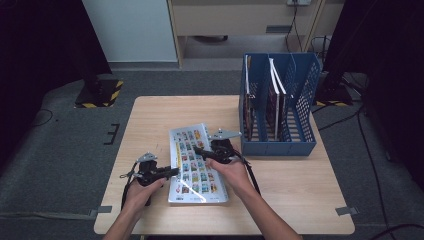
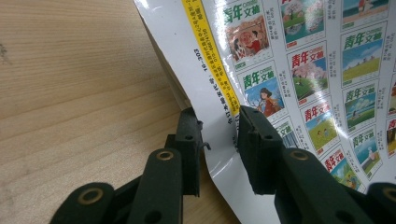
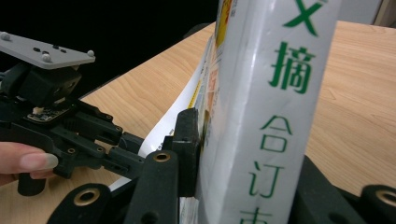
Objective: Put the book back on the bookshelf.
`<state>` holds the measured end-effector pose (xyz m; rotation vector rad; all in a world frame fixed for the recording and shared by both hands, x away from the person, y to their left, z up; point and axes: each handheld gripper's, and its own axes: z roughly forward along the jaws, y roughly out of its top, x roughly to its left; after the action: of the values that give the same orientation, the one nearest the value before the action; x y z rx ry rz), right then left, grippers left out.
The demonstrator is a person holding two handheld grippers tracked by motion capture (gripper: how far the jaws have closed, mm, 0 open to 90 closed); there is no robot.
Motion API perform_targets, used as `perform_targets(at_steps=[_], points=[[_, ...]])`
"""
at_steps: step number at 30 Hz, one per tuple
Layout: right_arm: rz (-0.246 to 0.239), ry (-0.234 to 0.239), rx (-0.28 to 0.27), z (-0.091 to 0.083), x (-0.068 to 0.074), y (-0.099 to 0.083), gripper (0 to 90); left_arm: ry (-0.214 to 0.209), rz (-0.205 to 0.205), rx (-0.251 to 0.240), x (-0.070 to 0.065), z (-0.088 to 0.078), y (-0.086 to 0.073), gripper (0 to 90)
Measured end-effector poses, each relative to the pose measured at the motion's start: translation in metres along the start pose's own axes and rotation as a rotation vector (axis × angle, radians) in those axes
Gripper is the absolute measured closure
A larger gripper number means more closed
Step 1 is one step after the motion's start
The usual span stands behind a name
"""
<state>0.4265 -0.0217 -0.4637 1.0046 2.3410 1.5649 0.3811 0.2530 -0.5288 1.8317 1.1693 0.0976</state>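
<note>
You are at the pick-up stage: the bound magazine (image 1: 196,176) lies flat on the table (image 1: 150,120), just in front and to the left of the blue file rack (image 1: 280,146), and it has not yet left the surface. Your right gripper (image 1: 201,151) is clamped across the spine at the right-hand edge. The right gripper view shows one black jaw hard against the stack of pages with the lettered spine filling the gap; the far jaw is hidden behind it. Your left gripper (image 1: 171,172) sits at the opposite edge, with its jaws partly drawn in on either side of the raised glossy cover. In the left gripper view a gap remains between the pads and the sheet, so I judge this not yet a firm pinch. It may also have caught the cover alone rather than the full thickness. The next move calls for a secure hold on the left side — take the whole volume, not one leaf — then a level lift with both hands together. After that, turn the spine upright and carry it toward a free slot of the rack, where other volumes (image 1: 274,97) already stand. Risk noted: the cover may bend or tear if lifted by the sheet alone.
</note>
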Motion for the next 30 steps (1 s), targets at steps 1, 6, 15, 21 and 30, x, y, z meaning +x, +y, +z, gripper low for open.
perform_targets(at_steps=[1,6,15,21,30], points=[[-0.002,0.004,0.004,0.0,0.0,0.001,70.4,0.001,0.004,0.001,0.0,0.0,0.0,70.5],[-0.026,0.013,0.057,0.003,0.003,0.01,66.3,0.007,0.019,0.001,-0.002,-0.001,0.001,70.9],[-0.049,-0.022,0.125,0.01,0.008,0.022,67.6,0.008,0.029,-0.003,-0.003,-0.002,0.002,73.5],[-0.04,-0.042,0.15,0.012,0.004,0.023,63.9,0.018,0.066,0.008,-0.005,-0.004,0.004,74.9],[-0.05,-0.062,0.097,0.007,0.001,0.025,71.6,0.023,0.039,-0.042,-0.006,-0.008,0.006,72.4]])
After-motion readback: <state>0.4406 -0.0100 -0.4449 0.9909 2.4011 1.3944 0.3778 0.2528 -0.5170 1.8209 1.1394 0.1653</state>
